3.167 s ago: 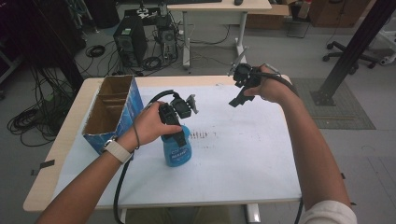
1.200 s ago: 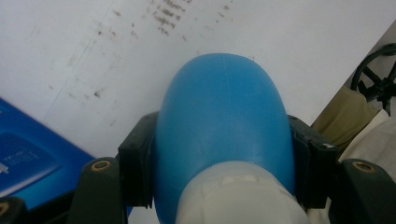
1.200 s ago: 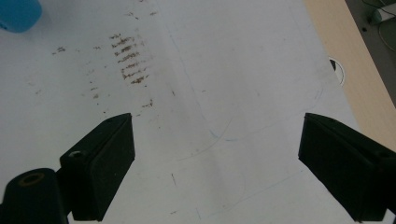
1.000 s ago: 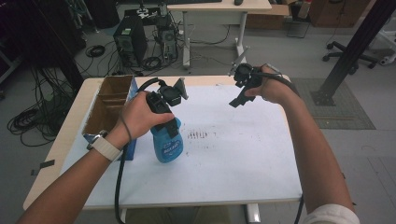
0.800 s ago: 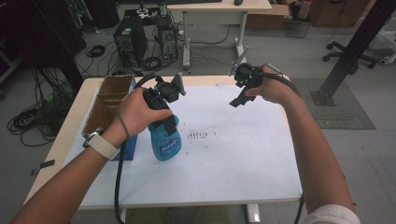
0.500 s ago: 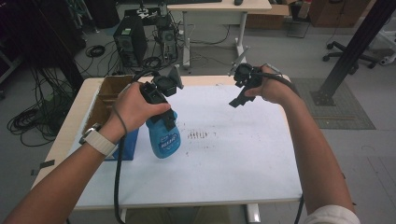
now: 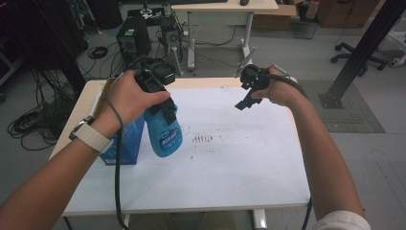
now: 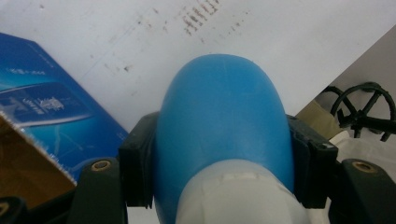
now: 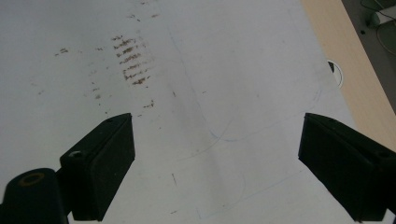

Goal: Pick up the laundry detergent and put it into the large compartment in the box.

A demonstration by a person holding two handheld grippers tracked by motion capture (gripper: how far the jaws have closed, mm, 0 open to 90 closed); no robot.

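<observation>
Landmark: the white sheet [image 7: 230, 158] that covers most of the table [image 7: 210, 82], with a patch of brown smudges [image 7: 203, 139] near its middle
Left gripper [image 7: 160, 96]: held in the person's left hand [image 7: 127, 98] above the left part of the white sheet; in the left gripper view its two black pads press on both sides of the blue spray bottle [image 8: 224, 126], so it is clamped on the bottle just below the white collar
Blue spray bottle: seen in the high view [image 7: 165, 134] hanging from the left gripper, tilted, its rounded base lowest and clear of the white sheet; it hangs over the sheet's left edge, left of the brown smudges
Bottle label: pale lettering on the side, too small to read
Blue carton [image 7: 122, 141]: stands at the left edge of the white sheet, just beside the bottle; in the left gripper view its brown inside [image 8: 23, 163] shows at lower left
Right gripper [image 7: 246, 98]: held in the right hand [image 7: 277, 91] above the far right part of the white sheet, well apart from the bottle; in the right gripper view the jaws stand wide with nothing between them, the sheet showing below
Brown smudges in the right gripper view [image 9: 130, 60]: upper left, on the sheet beyond the jaws
Cables: a black one trails from each gripper toward the person
</observation>
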